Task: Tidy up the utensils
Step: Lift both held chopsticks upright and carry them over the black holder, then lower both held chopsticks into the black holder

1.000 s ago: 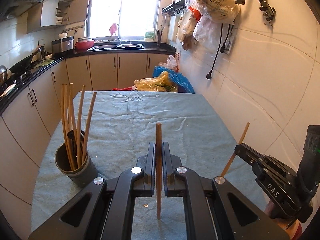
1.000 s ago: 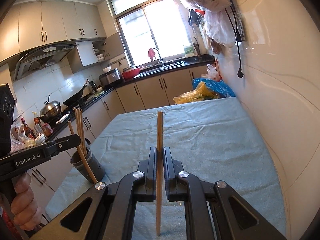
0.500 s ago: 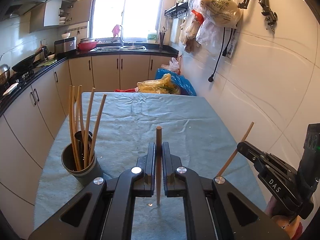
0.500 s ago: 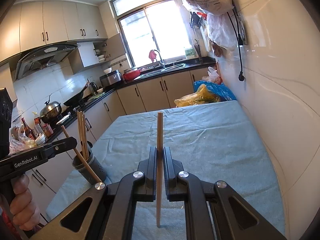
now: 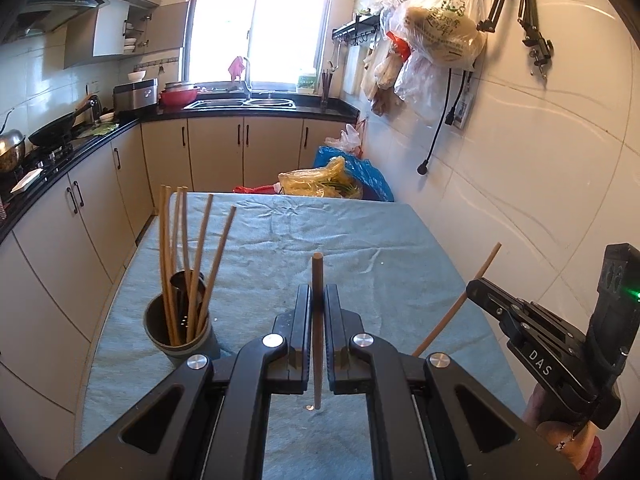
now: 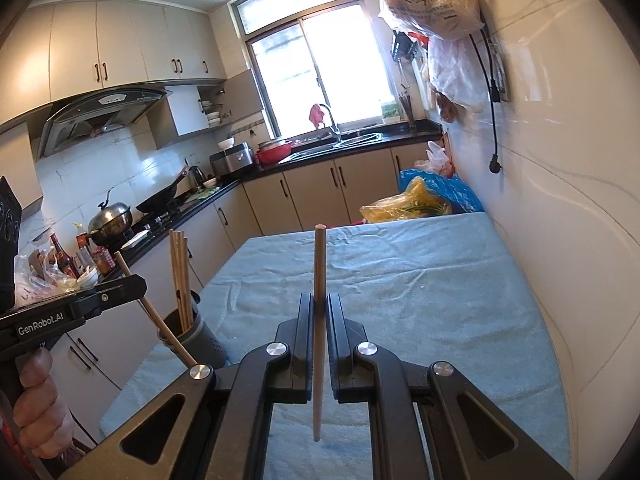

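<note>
Wooden chopsticks are the job here — one is clamped upright in each gripper. From the left wrist view, the left gripper (image 5: 318,312) is pressed tight on a chopstick (image 5: 318,320) whose lower tip hangs above the blue-clothed surface (image 5: 360,248). A grey holder (image 5: 176,332) stands on the surface to the left, near its edge, with several sticks (image 5: 188,256) leaning in it. At the right of that view, the right gripper (image 5: 472,290) pinches its own stick, tilted. From the right wrist view, the right gripper (image 6: 318,312) is clamped on a stick (image 6: 319,320) — near vertical, above the cloth. The holder (image 6: 200,340) sits low left, behind the left gripper (image 6: 136,284) and a hand (image 6: 40,400).
</note>
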A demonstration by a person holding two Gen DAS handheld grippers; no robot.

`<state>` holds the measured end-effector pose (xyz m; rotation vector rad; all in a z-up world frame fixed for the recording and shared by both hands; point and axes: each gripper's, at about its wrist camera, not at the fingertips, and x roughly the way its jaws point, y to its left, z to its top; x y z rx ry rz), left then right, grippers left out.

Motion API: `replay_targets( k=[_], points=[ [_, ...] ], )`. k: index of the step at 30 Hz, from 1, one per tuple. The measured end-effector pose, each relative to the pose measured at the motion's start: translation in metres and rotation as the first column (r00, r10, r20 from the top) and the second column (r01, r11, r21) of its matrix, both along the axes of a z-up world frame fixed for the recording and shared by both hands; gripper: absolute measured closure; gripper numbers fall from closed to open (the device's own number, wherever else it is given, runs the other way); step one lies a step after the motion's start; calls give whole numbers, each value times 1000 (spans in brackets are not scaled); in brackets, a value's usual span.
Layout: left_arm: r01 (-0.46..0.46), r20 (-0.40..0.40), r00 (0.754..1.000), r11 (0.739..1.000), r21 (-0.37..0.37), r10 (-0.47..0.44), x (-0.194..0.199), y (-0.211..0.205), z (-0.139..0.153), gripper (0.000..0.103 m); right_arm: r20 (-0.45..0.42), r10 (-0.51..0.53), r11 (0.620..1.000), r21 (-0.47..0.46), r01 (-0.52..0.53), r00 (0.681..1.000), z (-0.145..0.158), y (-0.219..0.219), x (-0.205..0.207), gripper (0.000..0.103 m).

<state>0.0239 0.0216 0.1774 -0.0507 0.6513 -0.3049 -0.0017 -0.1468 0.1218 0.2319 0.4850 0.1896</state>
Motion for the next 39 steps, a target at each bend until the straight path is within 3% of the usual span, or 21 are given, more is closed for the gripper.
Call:
replay_targets(
  k=[14,25,33,39],
  points=[
    [-65,58,996,998,-9,66,-11,50,48,98,48,125,992,25,-126,991,38,40,14,97],
    [-143,155,978,990,4,141,-12,92,93,97,126,213,976,19,-217,969,82,92,29,97],
    [-200,147,969,980,-12,200,16,116,97,97,171,246,966,33,-255,954,101,129,55,97],
    [-232,104,967,973,-22,233,41,132,81,97,144,261,963,32,-268,955,94,155,81,97]
  ],
)
